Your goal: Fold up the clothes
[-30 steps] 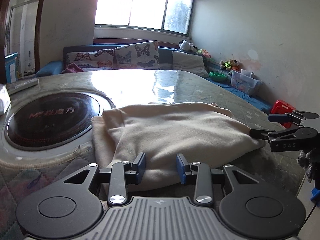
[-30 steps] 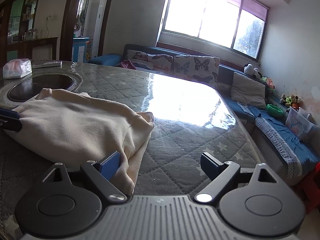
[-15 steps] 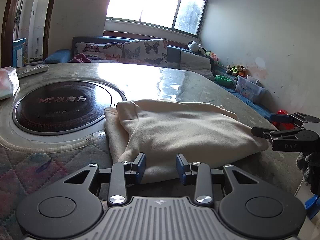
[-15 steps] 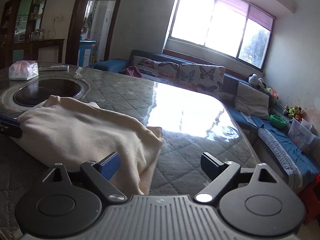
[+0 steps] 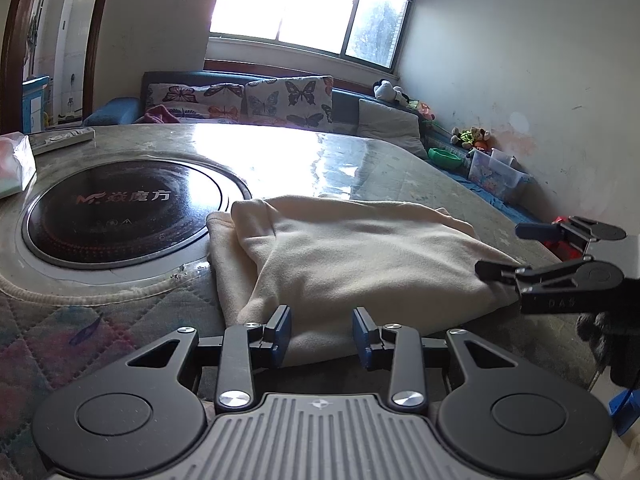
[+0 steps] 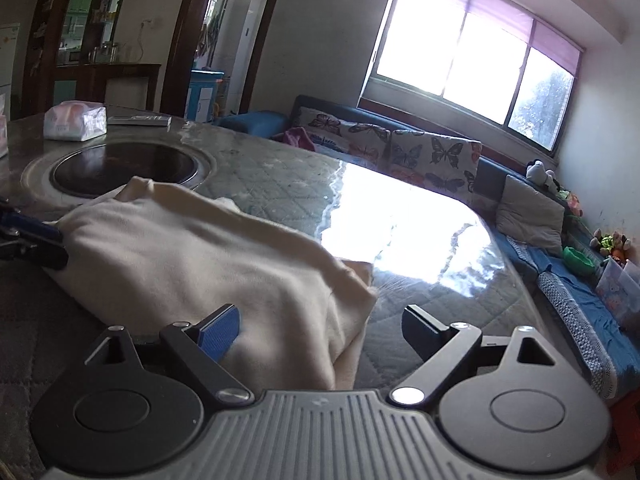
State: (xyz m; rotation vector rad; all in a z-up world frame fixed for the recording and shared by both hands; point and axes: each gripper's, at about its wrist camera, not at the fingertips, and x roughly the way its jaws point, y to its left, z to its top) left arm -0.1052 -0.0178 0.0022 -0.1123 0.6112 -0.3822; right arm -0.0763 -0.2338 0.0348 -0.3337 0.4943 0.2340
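Observation:
A folded cream garment [image 5: 352, 260] lies on the quilted table beside the round black cooktop; it also shows in the right wrist view [image 6: 208, 256]. My left gripper [image 5: 322, 334] is open, its blue pads either side of the garment's near edge, not pinching it. My right gripper [image 6: 320, 330] is wide open at the garment's right corner, with cloth lying between the jaws. The right gripper shows in the left wrist view [image 5: 532, 256] at the garment's right end. The left gripper's fingertip [image 6: 32, 236] shows at the garment's left end.
A round black cooktop [image 5: 120, 208] is set in the table left of the garment. A tissue pack [image 6: 76, 122] and a remote [image 6: 140, 120] lie at the far left. A sofa with butterfly cushions [image 5: 288, 98] runs behind the table. The table's right edge drops off near a red item [image 5: 564, 246].
Both grippers have drawn slightly back and up from the garment, widening the views. The garment has stayed lying folded on the table. Jaw openings are unchanged.

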